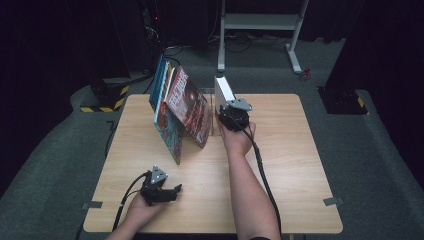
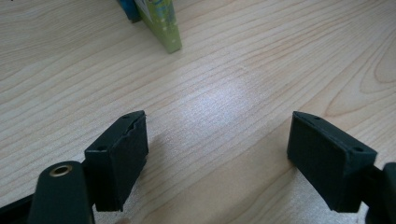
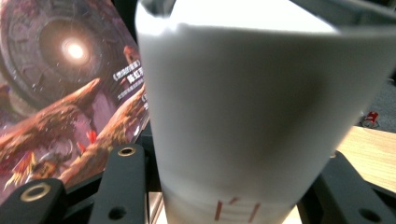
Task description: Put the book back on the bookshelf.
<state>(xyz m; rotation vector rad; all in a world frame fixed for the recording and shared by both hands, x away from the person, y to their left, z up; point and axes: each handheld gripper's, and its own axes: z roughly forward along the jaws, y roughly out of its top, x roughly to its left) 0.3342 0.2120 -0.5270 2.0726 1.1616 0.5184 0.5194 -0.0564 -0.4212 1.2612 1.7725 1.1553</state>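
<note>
Your left gripper [image 1: 172,191] rests open and empty near the tabletop's [image 1: 280,165] front-left corner, while at the far edge your right gripper [image 1: 231,116] seems clamped on 1 white book [image 1: 223,90], which could topple the leaning books [image 1: 182,107] just beside it.

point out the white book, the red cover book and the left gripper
white book [image 3: 243,107], right gripper view, on its pale cover
red cover book [image 1: 189,106], high view, middle of its front cover
left gripper [image 2: 217,154], left gripper view, midway between its open fingertips

Dark room, grey carpet floor [image 1: 60,165], white metal stand [image 1: 260,22] behind.
</note>
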